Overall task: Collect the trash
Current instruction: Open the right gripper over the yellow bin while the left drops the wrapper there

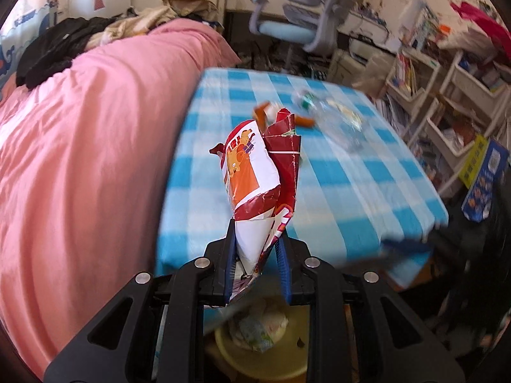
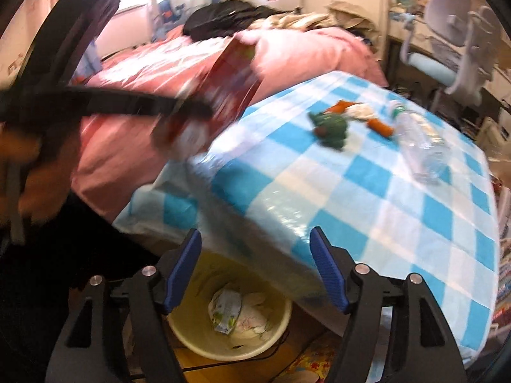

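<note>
A big pink blanket (image 1: 89, 146) covers the bed, with dark clothes (image 1: 54, 51) piled at its far end. Beside the bed is a table with a blue and white checked cloth (image 2: 377, 191). A gray and blue chair (image 1: 306, 16) stands behind the table. On the floor under the near edge of the table sits a yellow bin (image 2: 198, 328), and some crumpled wrappers (image 2: 238, 311) already lie inside it. On the cloth lie a clear plastic bottle (image 2: 418, 140), a green crumpled scrap (image 2: 330, 127) and an orange and white wrapper (image 2: 361, 113), all near each other at the far side. The left gripper (image 1: 255, 265) squeezes a red and white snack bag (image 1: 255, 172) tight by its bottom end, and the bag sticks up above the near edge of the table, over the bin. The right gripper (image 2: 255, 274) has its blue fingers (image 2: 185, 268) spread wide with nothing between them, and it hangs right over the yellow bin.
</note>
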Available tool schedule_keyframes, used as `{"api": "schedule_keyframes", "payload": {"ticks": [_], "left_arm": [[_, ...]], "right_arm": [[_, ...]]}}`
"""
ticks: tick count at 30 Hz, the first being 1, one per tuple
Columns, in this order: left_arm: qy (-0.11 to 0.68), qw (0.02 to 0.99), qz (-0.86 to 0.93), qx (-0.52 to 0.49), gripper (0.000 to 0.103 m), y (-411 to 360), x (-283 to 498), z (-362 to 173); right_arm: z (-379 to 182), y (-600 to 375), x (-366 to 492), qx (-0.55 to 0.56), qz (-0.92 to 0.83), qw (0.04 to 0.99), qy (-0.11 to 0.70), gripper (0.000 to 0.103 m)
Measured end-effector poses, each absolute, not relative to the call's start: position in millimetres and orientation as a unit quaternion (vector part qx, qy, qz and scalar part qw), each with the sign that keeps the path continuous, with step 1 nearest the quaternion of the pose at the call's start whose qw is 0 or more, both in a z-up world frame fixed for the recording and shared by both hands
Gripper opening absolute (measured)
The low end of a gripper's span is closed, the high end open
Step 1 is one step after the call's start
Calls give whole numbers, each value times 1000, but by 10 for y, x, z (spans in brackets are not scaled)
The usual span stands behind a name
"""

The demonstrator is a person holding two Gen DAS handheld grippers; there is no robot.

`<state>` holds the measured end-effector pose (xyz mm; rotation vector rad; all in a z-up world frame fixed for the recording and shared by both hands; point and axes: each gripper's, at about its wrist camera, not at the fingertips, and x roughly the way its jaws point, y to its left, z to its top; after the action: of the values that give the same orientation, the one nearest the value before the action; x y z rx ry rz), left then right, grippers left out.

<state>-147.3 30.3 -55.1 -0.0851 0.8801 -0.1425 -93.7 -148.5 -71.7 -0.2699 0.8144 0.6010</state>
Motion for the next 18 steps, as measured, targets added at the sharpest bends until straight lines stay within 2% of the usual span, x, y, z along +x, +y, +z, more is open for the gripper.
{"api": "schedule_keyframes", "payload": {"ticks": [11, 18], "left_arm": [[486, 870, -87, -6, 24, -97, -2051, -1015], [482, 873, -74, 28, 38, -207, -2201, -1030]], "right_arm": [[-610, -1704, -1000, -133, 257, 885, 365, 77], [-605, -1783, -989, -136, 247, 889, 362, 78]]}}
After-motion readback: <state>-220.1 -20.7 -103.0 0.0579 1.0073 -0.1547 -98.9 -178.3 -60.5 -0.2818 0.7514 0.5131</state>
